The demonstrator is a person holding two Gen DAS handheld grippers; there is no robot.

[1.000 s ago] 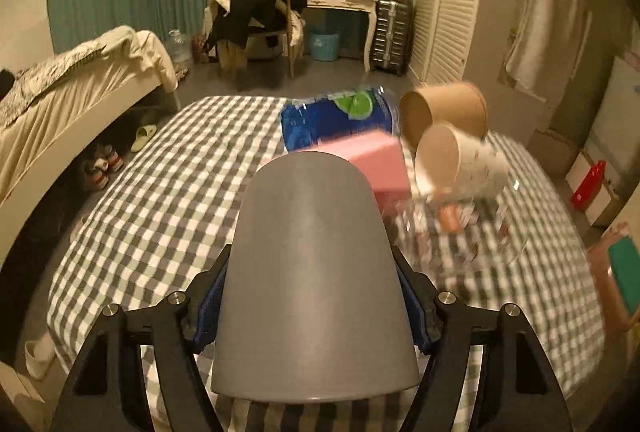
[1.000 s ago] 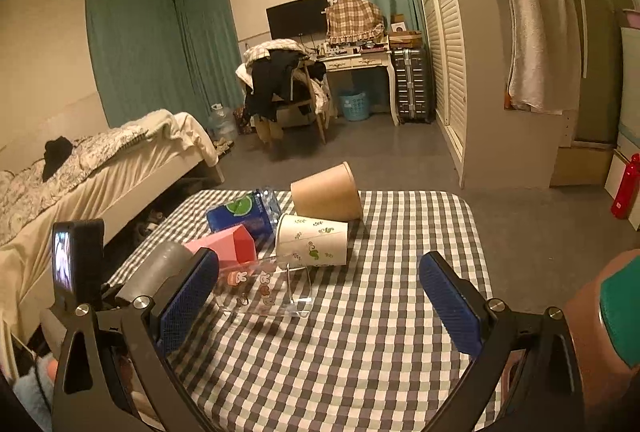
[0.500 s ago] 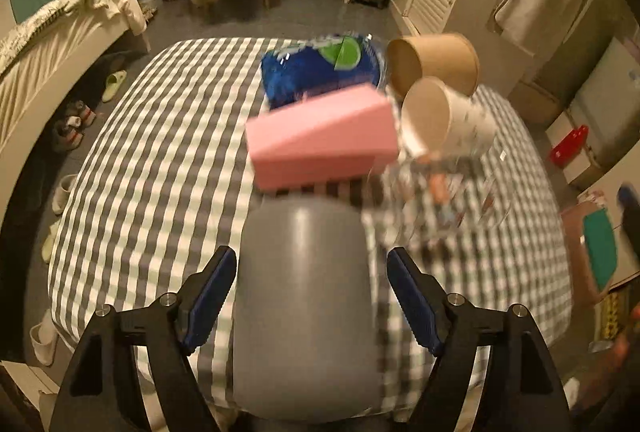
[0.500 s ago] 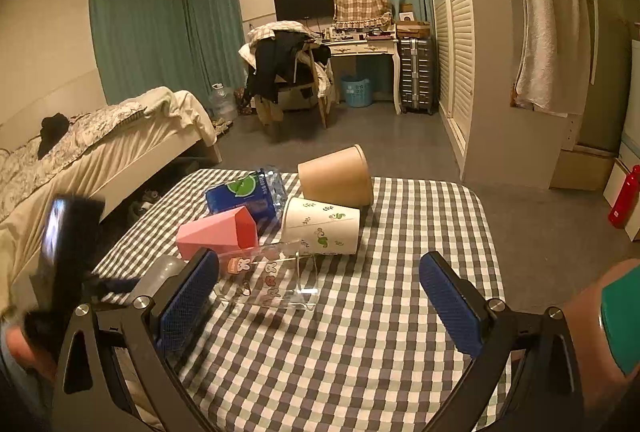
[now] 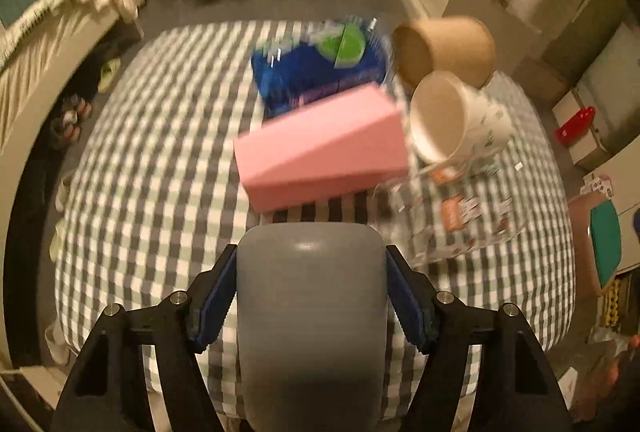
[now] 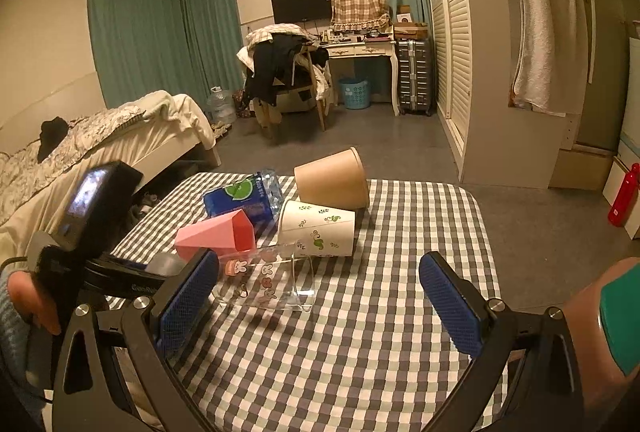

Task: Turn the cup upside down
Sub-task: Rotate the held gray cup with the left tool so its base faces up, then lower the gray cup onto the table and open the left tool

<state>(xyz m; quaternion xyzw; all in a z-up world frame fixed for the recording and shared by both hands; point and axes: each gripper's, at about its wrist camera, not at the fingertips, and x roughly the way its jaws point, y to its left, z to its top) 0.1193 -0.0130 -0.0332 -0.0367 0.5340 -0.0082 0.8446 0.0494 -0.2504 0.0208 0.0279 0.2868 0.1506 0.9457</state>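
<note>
While clamped, grey cup lengthwise along left tool.

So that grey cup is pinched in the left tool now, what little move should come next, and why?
Probably set the grey cup down closed end up on the bare checked cloth near the table edge. The left gripper clamps it from both sides, and the pink cup lies just ahead, so stay short of it.

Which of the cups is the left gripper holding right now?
The grey cup, clamped between the left gripper's blue pads; the pink, brown, white and clear cups lie on the table.
</note>
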